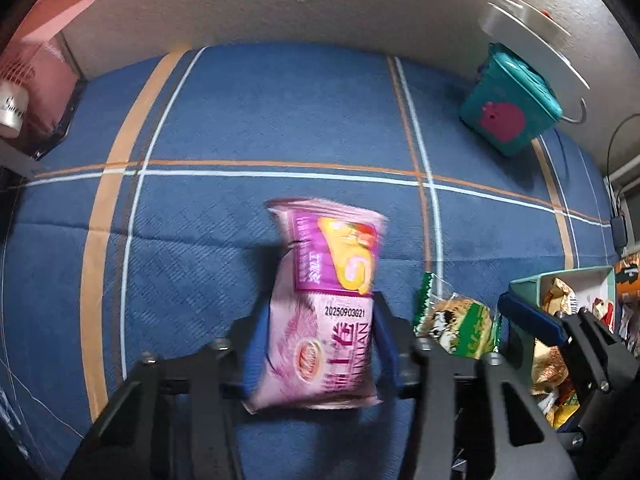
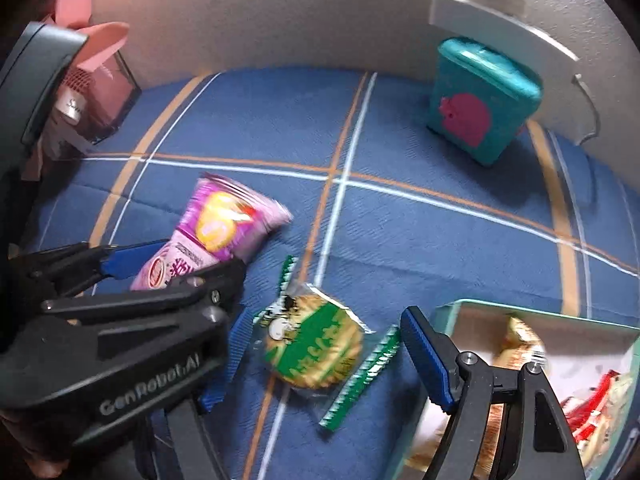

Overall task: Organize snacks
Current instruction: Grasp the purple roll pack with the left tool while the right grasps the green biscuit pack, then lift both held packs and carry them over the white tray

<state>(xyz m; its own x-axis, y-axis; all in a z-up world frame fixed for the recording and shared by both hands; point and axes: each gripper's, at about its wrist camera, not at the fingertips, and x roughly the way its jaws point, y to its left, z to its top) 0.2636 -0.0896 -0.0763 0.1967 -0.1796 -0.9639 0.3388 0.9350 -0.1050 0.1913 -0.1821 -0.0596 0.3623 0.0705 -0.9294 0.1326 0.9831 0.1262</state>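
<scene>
The desk [image 2: 400,120], covered with blue plaid cloth, carried a pink snack packet [image 2: 216,232], a green biscuit packet [image 2: 316,348], a teal container [image 2: 480,100] and an open snack box [image 2: 520,308].

Biscuit packet [image 2: 314,344] between roll packet [image 2: 216,232] and box [image 2: 520,308]

Cloth, foil and plastic

Between the left jaws, a glossy pink snack wrapper [image 1: 320,308]; under it, matt woven blue cloth [image 1: 240,120]; just right, a clear shiny biscuit wrapper [image 2: 316,344]; far right, a smooth teal plastic box [image 2: 484,100].

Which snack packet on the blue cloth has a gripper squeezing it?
The pink packet: the left gripper pinches its sides. The green cookie packet lies flat between the right gripper's open fingers, not squeezed.
</scene>
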